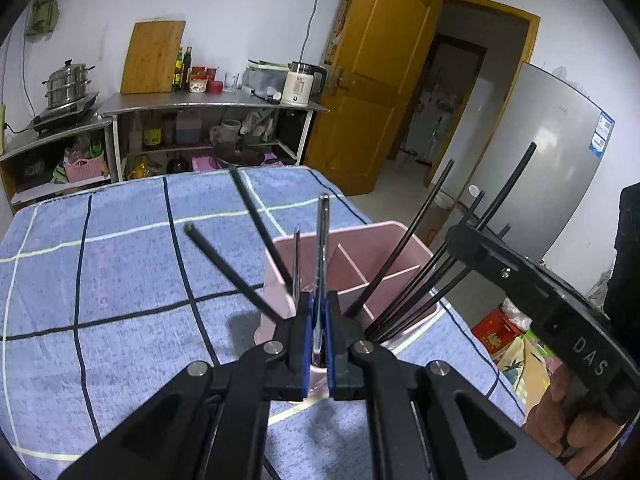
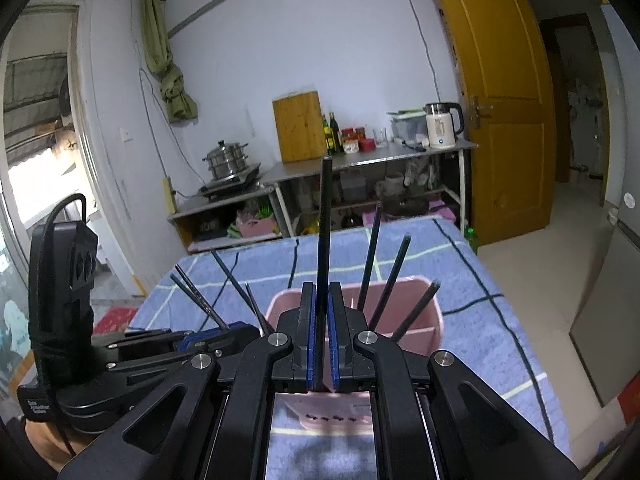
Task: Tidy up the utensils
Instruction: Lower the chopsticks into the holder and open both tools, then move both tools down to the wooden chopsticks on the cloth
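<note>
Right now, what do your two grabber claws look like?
Both are black, jointed linkages with round silver pins and ribbed blue pads. The left gripper looks the same as the right gripper. A black cable loops over the left handle, and raised letters read DAS.

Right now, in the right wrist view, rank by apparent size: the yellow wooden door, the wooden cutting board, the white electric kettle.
1. Yellow wooden door, largest.
2. Wooden cutting board.
3. White electric kettle, smallest.
</note>
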`<move>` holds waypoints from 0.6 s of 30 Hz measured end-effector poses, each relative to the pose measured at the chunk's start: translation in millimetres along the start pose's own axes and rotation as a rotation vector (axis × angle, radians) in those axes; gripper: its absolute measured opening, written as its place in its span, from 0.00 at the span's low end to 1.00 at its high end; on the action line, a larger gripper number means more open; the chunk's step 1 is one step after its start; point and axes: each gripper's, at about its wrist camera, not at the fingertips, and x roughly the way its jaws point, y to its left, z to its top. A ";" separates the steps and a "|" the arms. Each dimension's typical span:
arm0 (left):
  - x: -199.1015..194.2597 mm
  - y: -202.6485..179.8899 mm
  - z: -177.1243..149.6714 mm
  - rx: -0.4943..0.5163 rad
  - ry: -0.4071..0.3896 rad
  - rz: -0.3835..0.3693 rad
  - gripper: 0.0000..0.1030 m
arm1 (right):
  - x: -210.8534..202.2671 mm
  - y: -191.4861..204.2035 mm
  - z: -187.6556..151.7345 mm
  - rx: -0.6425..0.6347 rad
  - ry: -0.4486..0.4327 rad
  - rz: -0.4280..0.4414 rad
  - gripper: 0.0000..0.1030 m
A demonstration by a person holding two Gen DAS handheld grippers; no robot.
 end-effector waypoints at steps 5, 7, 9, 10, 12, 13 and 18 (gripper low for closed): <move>4.4 1.7 -7.4 -0.001 0.021 0.003 0.06 | 10.0 -2.6 -4.6 0.005 0.042 -0.003 0.05; 4.8 2.8 -9.1 -0.004 0.025 0.002 0.06 | 9.9 -3.6 -6.2 0.011 0.048 -0.003 0.05; 5.9 2.9 -9.7 -0.006 0.029 0.004 0.06 | 7.8 -3.8 -5.7 0.008 0.043 -0.012 0.05; 5.9 3.0 -10.1 -0.008 0.031 0.005 0.06 | 6.2 -3.1 -5.5 0.006 0.042 -0.014 0.05; 5.1 2.3 -11.0 -0.007 0.033 0.002 0.06 | 2.5 -1.7 -5.3 0.001 0.036 -0.019 0.06; 4.3 1.9 -11.2 -0.005 0.033 0.005 0.07 | 0.0 -0.9 -5.2 -0.003 0.032 -0.021 0.09; -3.0 2.9 -13.7 -0.015 0.024 0.006 0.17 | -13.2 2.5 -4.3 -0.013 0.014 -0.029 0.14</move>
